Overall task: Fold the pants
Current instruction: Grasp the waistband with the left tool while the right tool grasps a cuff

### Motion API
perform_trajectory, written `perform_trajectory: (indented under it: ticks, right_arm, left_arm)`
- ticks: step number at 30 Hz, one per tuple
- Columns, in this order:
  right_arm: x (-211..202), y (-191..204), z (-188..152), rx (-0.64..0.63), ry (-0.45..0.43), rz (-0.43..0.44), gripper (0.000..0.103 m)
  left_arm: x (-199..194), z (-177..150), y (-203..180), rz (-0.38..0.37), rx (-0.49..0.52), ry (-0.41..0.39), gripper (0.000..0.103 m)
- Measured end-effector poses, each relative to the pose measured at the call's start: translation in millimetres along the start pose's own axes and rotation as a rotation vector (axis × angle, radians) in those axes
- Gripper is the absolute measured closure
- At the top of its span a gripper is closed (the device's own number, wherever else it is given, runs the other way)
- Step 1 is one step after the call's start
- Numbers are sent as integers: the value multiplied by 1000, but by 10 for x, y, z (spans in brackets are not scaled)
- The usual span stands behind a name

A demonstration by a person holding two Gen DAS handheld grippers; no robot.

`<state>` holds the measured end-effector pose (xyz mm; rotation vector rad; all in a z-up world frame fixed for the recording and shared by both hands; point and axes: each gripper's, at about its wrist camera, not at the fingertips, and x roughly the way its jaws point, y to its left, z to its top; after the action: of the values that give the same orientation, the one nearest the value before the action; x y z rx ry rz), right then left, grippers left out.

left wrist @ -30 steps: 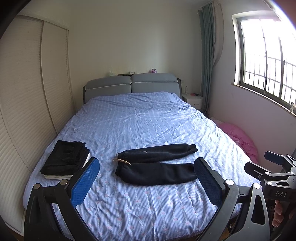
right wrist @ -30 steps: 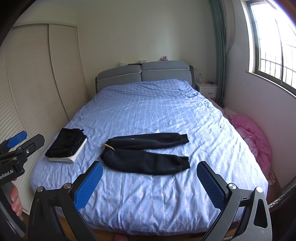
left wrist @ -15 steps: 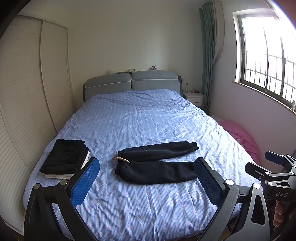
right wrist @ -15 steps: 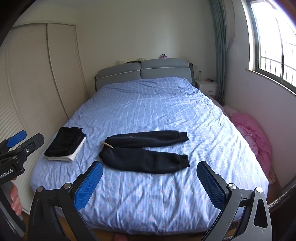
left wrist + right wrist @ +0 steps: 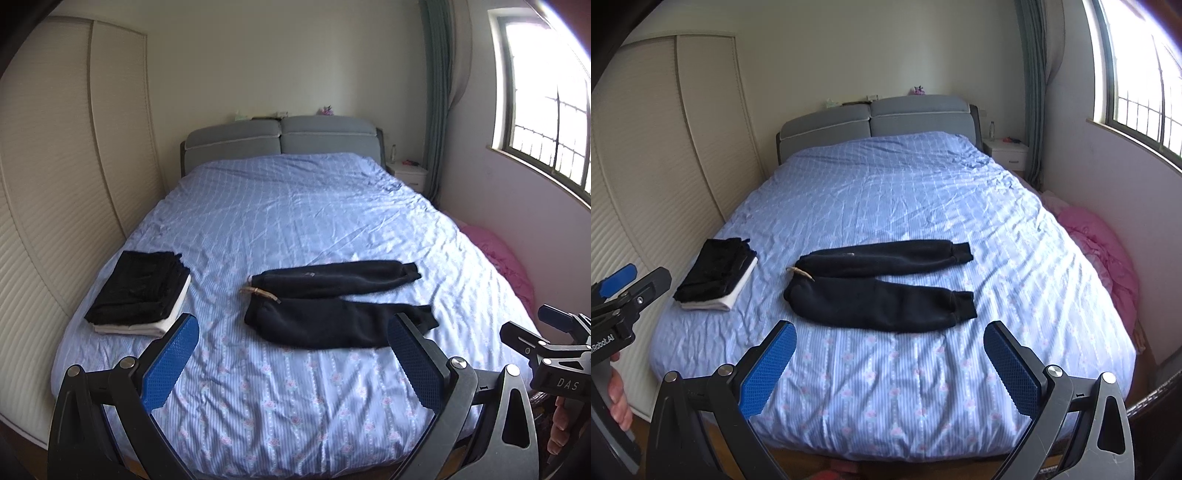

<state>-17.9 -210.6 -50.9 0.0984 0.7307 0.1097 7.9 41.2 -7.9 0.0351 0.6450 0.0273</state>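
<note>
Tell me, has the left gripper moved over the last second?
Yes. In the left wrist view the headboard and black pants sit lower in frame than before and the window has slid right, so the left gripper, tongs open, has tilted up and turned slightly left.

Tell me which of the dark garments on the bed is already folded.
The black stack at the bed's left edge, resting on a white folded piece. The dark pants mid-bed are still spread out, both legs extended toward the right.
</note>
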Motion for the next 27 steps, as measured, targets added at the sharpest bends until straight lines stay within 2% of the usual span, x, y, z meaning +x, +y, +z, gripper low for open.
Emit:
perform_trajectory:
  ticks: [7, 14, 20, 24, 27]
  right_arm:
    - [689, 72, -159, 39, 89, -12, 0]
    - [1553, 149, -146, 59, 193, -62, 0]
    - [2253, 107, -143, 154, 259, -99, 0]
    - [2729, -11, -220, 196, 336, -93, 0]
    - [3072, -156, -277, 208, 405, -98, 1]
  left_arm:
    - [824, -102, 366, 42, -41, 158, 0]
    - [1805, -76, 492, -1, -29, 289, 0]
    - [2573, -134, 463, -35, -13, 391, 0]
    - [3049, -248, 490, -50, -73, 474, 0]
    - [3437, -381, 562, -49, -174, 559, 0]
